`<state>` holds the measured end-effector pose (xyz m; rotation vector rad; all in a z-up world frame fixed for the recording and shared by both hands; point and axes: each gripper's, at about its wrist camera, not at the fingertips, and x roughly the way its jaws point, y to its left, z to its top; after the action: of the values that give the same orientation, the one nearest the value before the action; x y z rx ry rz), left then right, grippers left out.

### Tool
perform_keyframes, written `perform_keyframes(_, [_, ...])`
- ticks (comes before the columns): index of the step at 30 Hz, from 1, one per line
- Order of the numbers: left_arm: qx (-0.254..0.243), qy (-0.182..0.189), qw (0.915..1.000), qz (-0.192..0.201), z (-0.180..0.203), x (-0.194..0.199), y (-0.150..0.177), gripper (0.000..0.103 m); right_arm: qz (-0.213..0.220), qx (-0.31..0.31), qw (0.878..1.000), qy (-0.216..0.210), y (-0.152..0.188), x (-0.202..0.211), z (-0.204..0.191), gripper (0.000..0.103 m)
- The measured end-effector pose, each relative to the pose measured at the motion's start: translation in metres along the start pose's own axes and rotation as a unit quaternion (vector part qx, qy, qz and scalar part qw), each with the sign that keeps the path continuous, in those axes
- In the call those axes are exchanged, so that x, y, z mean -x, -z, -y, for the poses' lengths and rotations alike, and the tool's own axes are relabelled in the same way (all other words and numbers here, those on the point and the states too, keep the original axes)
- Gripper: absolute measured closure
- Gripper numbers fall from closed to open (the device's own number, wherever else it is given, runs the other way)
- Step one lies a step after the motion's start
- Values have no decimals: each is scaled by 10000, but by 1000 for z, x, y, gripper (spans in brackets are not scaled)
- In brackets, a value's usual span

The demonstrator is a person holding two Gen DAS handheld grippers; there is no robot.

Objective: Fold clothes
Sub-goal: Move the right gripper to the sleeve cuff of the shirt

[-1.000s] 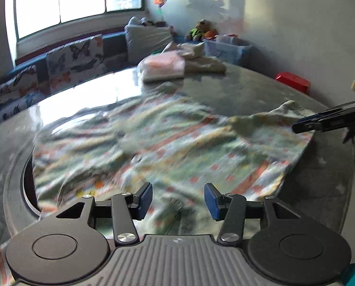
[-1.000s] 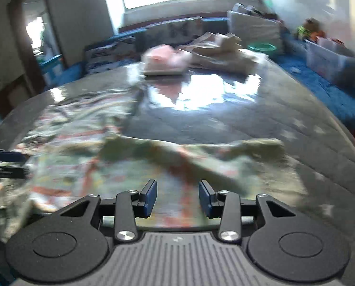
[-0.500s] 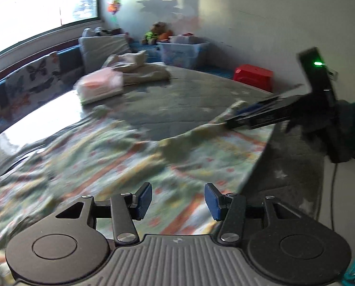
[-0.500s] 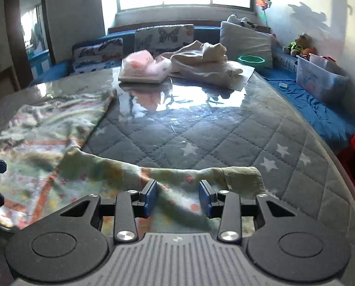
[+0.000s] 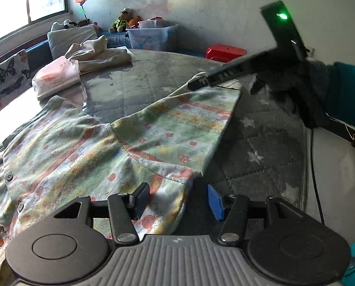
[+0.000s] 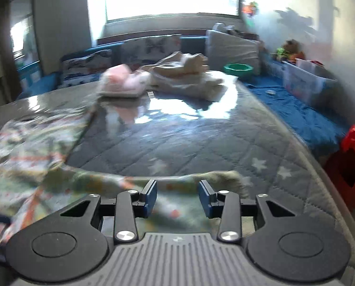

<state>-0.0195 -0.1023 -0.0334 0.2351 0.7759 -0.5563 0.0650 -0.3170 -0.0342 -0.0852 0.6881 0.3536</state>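
Note:
A pale green garment (image 5: 129, 147) with orange and red print lies spread on the grey quilted table (image 5: 261, 147). My left gripper (image 5: 178, 202) hangs over its near right corner; its jaws are opening, and the hem lies between them beside the left pad, unpressed. One sleeve stretches right to a cuff (image 5: 201, 75). In the left wrist view my right gripper (image 5: 194, 85) reaches in from the right, tips at that cuff. In its own blurred view, the right gripper (image 6: 177, 199) stands partly open over the sleeve (image 6: 172, 186), and the cuff (image 6: 234, 176) sits just past its right finger.
At the table's far side lie a pink packet (image 5: 56, 76) and a heap of beige clothes (image 5: 101, 54). Beyond are cushions, a clear storage bin (image 5: 153, 38), soft toys and a red stool (image 5: 225, 52). The table edge (image 5: 307, 166) runs close on the right.
The left gripper has swung right along the garment to its near right corner and widened a little. The right gripper now looms larger in the left view; it barely shifted over the sleeve.

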Motion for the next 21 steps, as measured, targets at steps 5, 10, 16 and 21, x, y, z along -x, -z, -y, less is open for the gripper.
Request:
perform_keyframes(5, [66,-44,10000,60,-4,4,-4,46,-22,-77,9995,298,7,7,9,60])
perform_keyframes(10, [301,-212,9992,155,-16,14,-5,44,122,-598,9958,689,8,24,31,54])
perform_keyframes(16, [535,-423,9972,315,-27,28,-4,35,-58,-1139,9887,973,22,31,49,53])
perform_keyframes(21, [670,-582,9952,424,-33,38,-1,32,-51,-1248,9871,1006,28,31,46,58])
